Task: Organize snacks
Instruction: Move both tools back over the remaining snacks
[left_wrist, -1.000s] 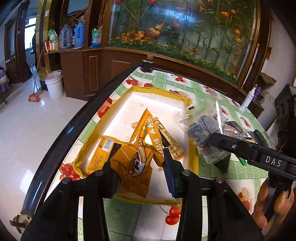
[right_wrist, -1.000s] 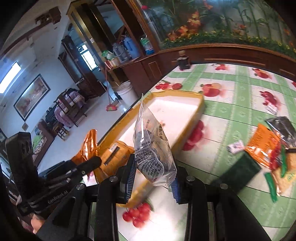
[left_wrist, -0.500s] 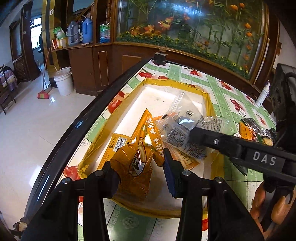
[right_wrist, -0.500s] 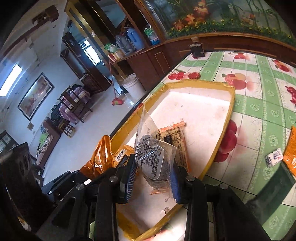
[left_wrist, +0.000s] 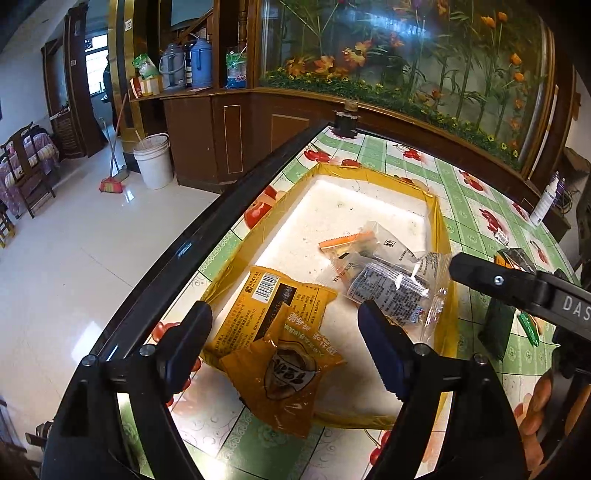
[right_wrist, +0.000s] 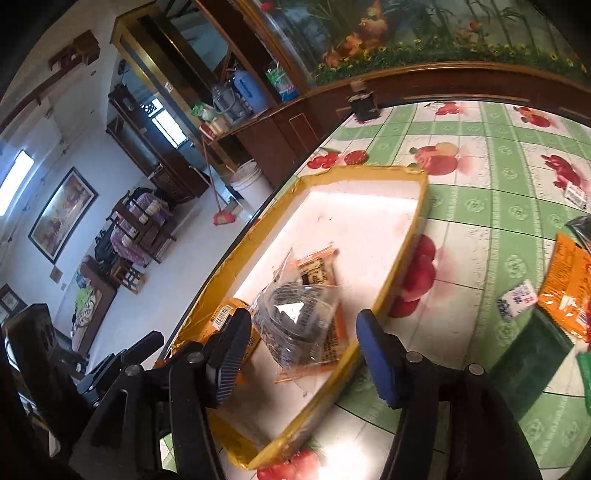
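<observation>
Two views: from the left wrist, your left hand-held gripper (left_wrist: 284, 341) is spread apart above the orange snack packet (left_wrist: 280, 373) on the yellow tray's (left_wrist: 441, 236) near rim. From the right wrist, your right hand-held gripper (right_wrist: 303, 354) gapes above the clear snack bag (right_wrist: 295, 321) inside that tray.

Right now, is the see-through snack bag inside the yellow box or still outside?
Inside. The clear snack bag lies on the white floor of the yellow box, on an orange packet; the right gripper is open around it.
</observation>
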